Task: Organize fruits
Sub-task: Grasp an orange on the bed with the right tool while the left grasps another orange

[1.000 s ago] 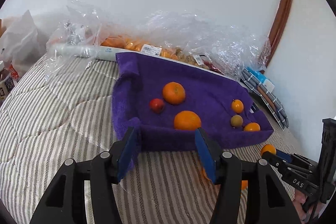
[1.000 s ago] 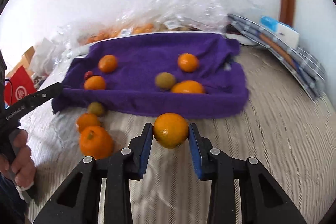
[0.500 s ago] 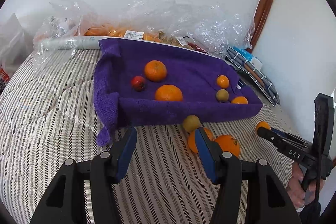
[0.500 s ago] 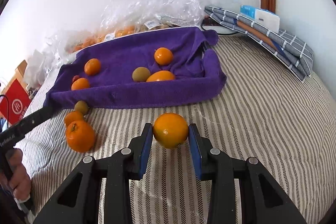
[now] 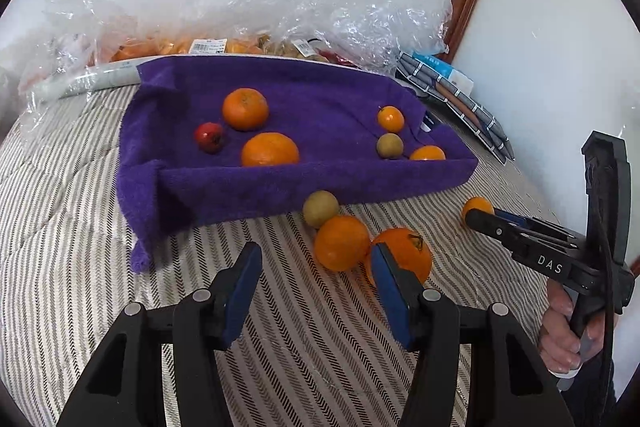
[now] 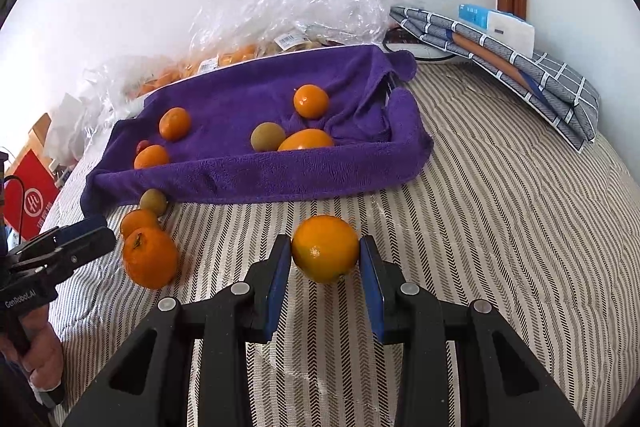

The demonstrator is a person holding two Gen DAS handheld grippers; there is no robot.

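So your right gripper [image 6: 325,269] is clamped on a round orange citrus fruit [image 6: 325,248] just in front of the purple towel-lined tray [image 6: 280,175], while your left gripper [image 5: 316,281] has been closing slightly, jaws apart with nothing between, beside two oranges [image 5: 341,242] on the striped bedding [image 5: 60,227].

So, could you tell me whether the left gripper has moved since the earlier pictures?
Yes. The left gripper has swung right along the purple towel, from its left corner toward the loose oranges.
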